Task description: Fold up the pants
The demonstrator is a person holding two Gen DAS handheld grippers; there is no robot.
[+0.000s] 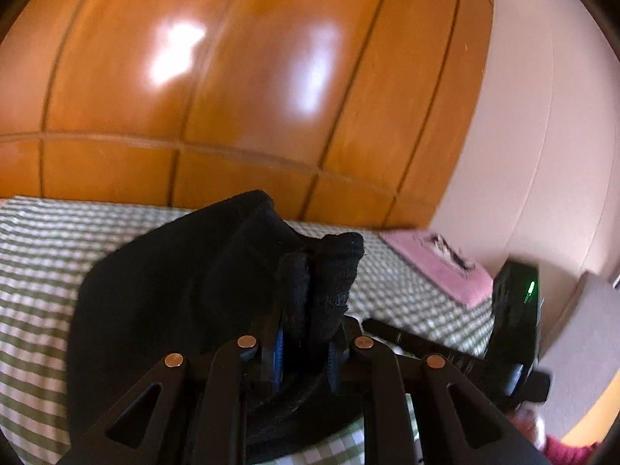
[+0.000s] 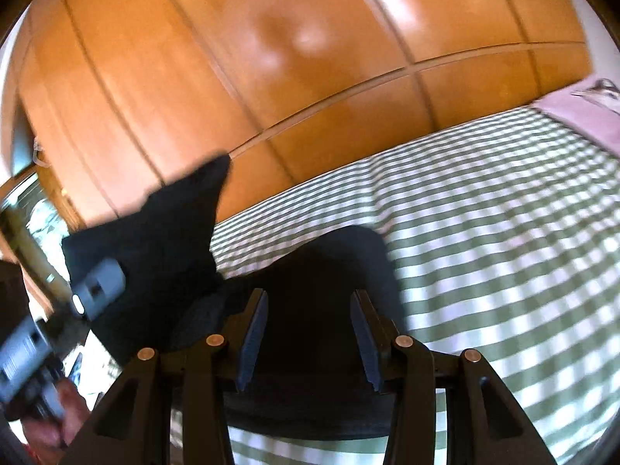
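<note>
Item: pants (image 1: 162, 302), black, on a bed (image 1: 35, 255) with a green-and-white checked cover. One part is lifted off the bed; the rest lies dark on the checks beneath both tools.

Left tool (image 1: 306, 352): jaws nearly closed, gripping a bunched fold of the pants that sticks up between the blue pads. In the right wrist view the same tool (image 2: 99, 283) appears at the left (blurred), with the cloth rising from it to a point against the wardrobe.

Right tool (image 2: 308, 333): jaws partly open, nothing between the pads; dark cloth lies just beyond and below them. It shows at the right edge of the left wrist view (image 1: 511, 329), with a green light on.

Surroundings: orange wooden wardrobe (image 1: 232, 77) behind the bed; pink pillow (image 1: 438, 263) at the bed's far end; a hand (image 2: 50, 422) (blurred) low in the right wrist view.
</note>
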